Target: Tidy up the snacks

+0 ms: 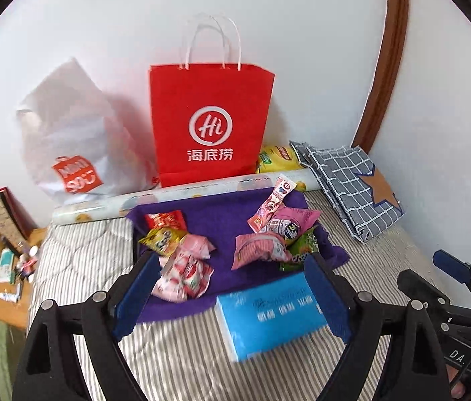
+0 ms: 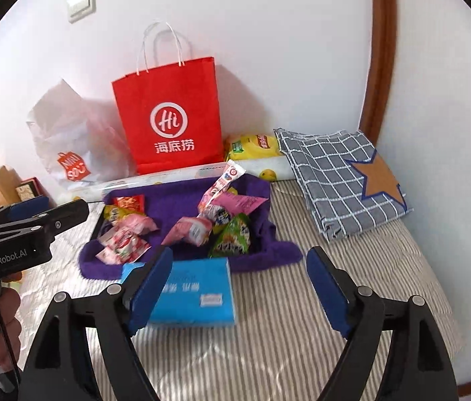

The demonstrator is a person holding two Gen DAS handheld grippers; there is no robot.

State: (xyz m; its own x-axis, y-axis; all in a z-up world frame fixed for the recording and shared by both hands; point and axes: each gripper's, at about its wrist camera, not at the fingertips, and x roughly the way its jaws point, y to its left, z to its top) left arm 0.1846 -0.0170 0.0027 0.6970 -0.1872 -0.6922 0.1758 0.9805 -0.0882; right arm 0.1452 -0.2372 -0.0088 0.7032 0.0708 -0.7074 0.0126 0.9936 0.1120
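Several snack packets lie on a purple cloth (image 1: pixel 222 220) (image 2: pixel 182 193) on the striped bed. On the left are a red packet (image 1: pixel 165 219), a yellow packet (image 1: pixel 163 239) and pink-white packets (image 1: pixel 185 272) (image 2: pixel 122 244). On the right are pink packets (image 1: pixel 259 249) (image 2: pixel 192 229), a green packet (image 1: pixel 302 245) (image 2: pixel 232 237) and a tall pink stick pack (image 1: pixel 270 204) (image 2: pixel 222 183). My left gripper (image 1: pixel 232 267) is open and empty, above the cloth's near edge. My right gripper (image 2: pixel 240 260) is open and empty, above the bed to the right of a blue tissue pack (image 2: pixel 195 292) (image 1: pixel 269 314).
A red paper bag (image 1: pixel 210 120) (image 2: pixel 168 117) and a white plastic bag (image 1: pixel 68 140) (image 2: pixel 75 140) stand against the wall. A yellow chip bag (image 1: pixel 277 158) (image 2: pixel 255 145), a rolled sheet (image 1: pixel 182 193) and folded checked cloth bags (image 1: pixel 352 187) (image 2: pixel 342 177) lie at the back. A cluttered shelf (image 1: pixel 11 267) is at the left.
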